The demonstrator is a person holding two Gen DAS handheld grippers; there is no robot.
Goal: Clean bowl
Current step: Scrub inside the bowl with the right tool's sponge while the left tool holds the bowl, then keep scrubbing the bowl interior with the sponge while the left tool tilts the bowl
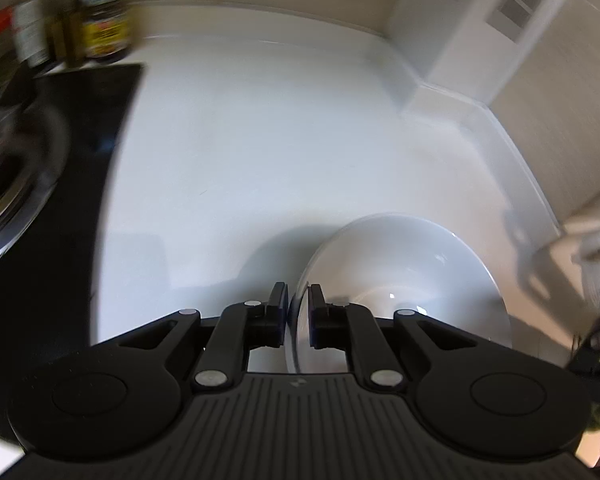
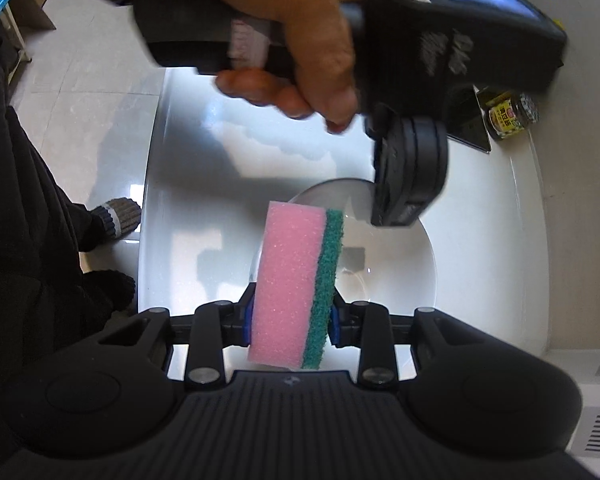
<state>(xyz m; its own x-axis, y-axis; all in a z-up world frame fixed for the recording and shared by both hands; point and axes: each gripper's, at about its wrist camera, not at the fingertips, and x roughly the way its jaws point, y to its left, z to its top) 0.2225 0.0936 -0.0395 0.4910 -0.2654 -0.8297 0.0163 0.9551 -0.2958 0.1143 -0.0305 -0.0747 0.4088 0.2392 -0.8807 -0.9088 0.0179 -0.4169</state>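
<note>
Pinching the bowl [image 1: 400,272] rim in the left hand-held gripper [image 1: 298,312] on the worktop [image 1: 240,160], sponge [image 2: 296,284] clamped in the right hand-held gripper [image 2: 290,320] just above it, scrubbing seemingly yet to finish.

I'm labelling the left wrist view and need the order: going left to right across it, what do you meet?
Glass pan lid on the black cooktop, with blurred jars behind → bare white countertop → left gripper pinching the rim of the white bowl → right gripper's edge.
</note>
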